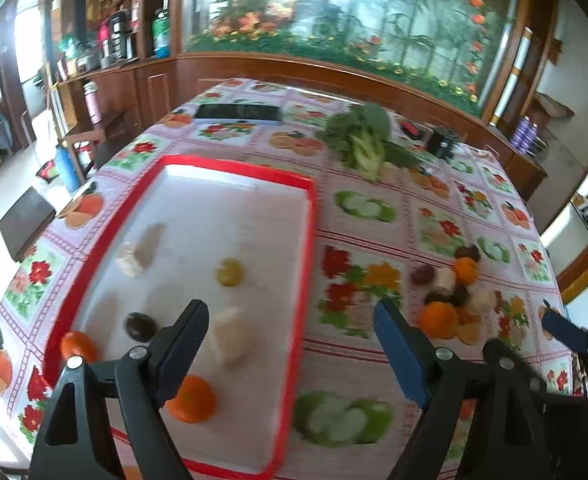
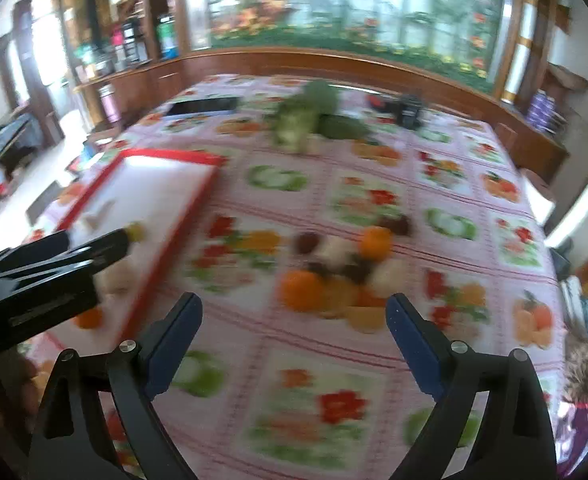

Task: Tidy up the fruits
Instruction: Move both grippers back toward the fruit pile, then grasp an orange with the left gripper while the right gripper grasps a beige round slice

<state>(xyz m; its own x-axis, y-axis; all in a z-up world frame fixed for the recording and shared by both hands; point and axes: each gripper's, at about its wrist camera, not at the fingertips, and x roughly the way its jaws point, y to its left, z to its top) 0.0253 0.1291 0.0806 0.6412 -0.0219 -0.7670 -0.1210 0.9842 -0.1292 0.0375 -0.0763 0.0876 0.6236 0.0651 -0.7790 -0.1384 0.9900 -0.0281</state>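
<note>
Both wrist views look steeply down and forward along their tool fingers, close above the worktop [image 1: 373, 216]. The left view sits over the red-rimmed tray [image 1: 309, 216]; both share the tray and the fruit pile [image 2: 341, 268].

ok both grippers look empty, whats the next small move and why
Probably ease the right gripper forward and down onto the near orange in the fruit pile on the tablecloth. Its jaws stand open with nothing between them, that orange lies just ahead of them, and the red-rimmed tray already holds some pieces with room left. The left gripper is open and empty too, over the tray.
</note>
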